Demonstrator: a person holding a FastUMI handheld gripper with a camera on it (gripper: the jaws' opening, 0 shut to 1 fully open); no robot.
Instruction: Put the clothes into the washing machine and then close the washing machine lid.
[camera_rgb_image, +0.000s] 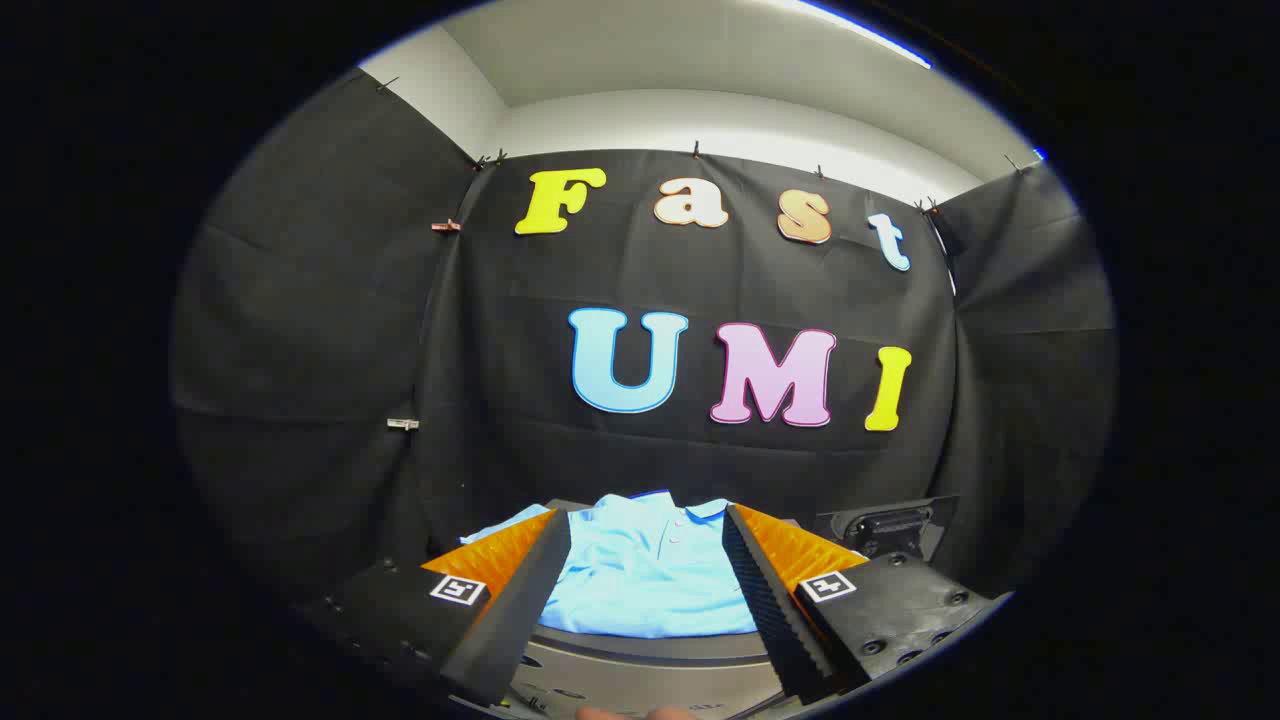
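The gripper (645, 590) hangs with its fingers spread wide, nothing between them but air. Just ahead and between them lies a light blue polo shirt (650, 575), spread flat on a grey surface (640, 680). Soft and limp, it would likely bunch when pinched mid-body.

I see my gripper (645, 590) held level and facing forward, its two fingers (520, 600) spread wide apart — nothing pressed between them, both pads free. The fingers angle outward from each other. Below them, a sliver of the hand (635, 713) shows — just fingertips.
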